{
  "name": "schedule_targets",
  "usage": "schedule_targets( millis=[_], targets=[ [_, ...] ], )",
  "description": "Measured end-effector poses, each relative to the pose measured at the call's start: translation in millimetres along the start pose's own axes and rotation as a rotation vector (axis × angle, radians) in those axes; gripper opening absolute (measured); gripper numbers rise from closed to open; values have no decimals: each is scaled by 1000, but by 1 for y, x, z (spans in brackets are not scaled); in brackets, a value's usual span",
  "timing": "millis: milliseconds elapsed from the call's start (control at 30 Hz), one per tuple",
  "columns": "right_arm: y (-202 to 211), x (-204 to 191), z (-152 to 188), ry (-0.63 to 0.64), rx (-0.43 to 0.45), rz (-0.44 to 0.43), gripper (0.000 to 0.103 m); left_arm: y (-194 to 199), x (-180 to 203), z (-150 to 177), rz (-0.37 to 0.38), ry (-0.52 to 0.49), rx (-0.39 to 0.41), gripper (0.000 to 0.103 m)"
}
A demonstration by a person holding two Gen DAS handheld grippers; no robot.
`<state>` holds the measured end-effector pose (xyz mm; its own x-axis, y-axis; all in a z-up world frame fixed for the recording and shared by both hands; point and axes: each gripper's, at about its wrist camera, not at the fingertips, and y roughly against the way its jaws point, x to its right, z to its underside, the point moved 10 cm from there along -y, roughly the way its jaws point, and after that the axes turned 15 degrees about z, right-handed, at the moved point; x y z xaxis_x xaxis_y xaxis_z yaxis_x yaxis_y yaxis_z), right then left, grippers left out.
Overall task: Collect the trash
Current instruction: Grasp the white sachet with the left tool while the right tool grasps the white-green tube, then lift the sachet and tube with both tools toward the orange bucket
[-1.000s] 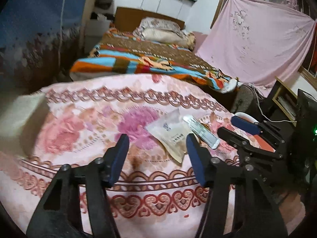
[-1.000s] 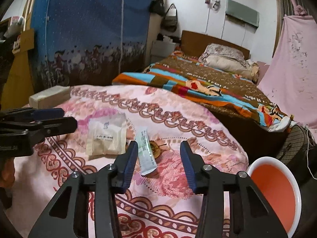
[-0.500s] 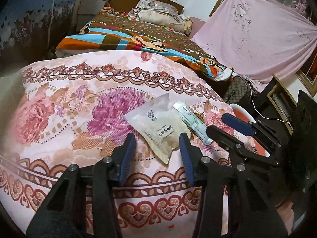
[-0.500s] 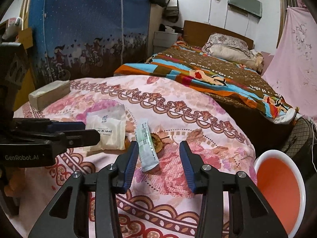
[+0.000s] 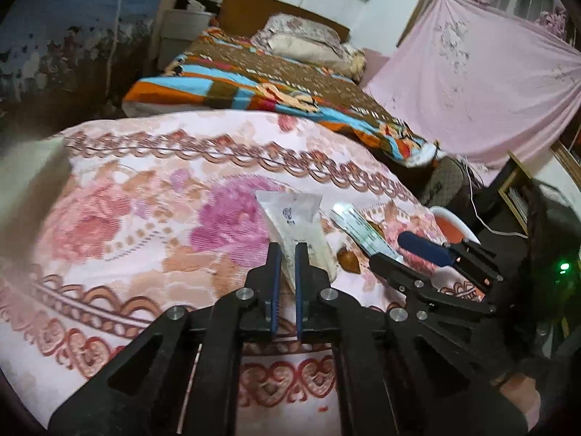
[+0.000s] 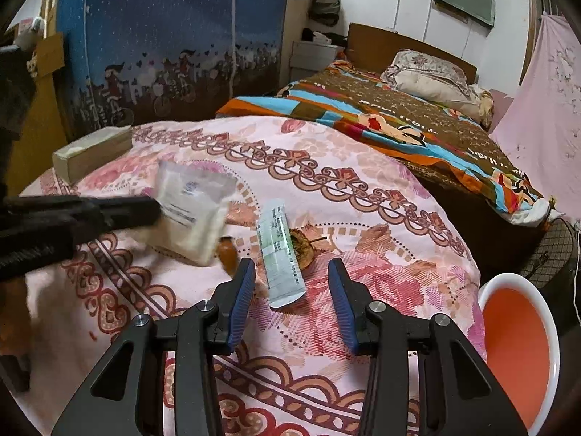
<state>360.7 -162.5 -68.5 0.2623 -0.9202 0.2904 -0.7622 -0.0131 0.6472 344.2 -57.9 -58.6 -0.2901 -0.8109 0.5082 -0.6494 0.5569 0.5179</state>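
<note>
A cream pouch point(image 5: 294, 214) with a small blue logo is pinched at its near end by my left gripper point(image 5: 287, 250), which is shut on it. In the right wrist view the pouch point(image 6: 192, 210) hangs tilted just above the flowered cloth, with the left gripper point(image 6: 156, 210) coming in from the left. A green-and-white sachet point(image 6: 281, 258) lies flat on the cloth. Its near end is between the blue pads of my right gripper point(image 6: 290, 269), whose jaws are closing without touching it. From the left wrist view, the right gripper point(image 5: 395, 250) hovers over the sachet point(image 5: 359, 229).
A white-rimmed orange bin point(image 6: 515, 348) stands below the table's right edge. Brown scraps point(image 6: 303, 247) and an orange-brown piece point(image 6: 227, 250) lie beside the sachet. A tissue box point(image 6: 92, 152) sits at the table's far left. A bed point(image 6: 399, 116) lies beyond.
My left gripper closed onto the cream pouch and raised it off the cloth. The right gripper's jaws narrowed a little around the sachet's near end.
</note>
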Motion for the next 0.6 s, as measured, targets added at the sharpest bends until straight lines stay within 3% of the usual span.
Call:
schedule_targets(
  millis=[167,433,600],
  targets=[
    [-8,-10,6,71,-29,41,22,8,-1,1,-11,-5,19,0],
    [-3,-9,4,87,1,55,19,16,11,-1,-22,-68,48,0],
    [10,-4,-2,48,64,39,19,23,20,-4,-40,-119,89,0]
  ],
)
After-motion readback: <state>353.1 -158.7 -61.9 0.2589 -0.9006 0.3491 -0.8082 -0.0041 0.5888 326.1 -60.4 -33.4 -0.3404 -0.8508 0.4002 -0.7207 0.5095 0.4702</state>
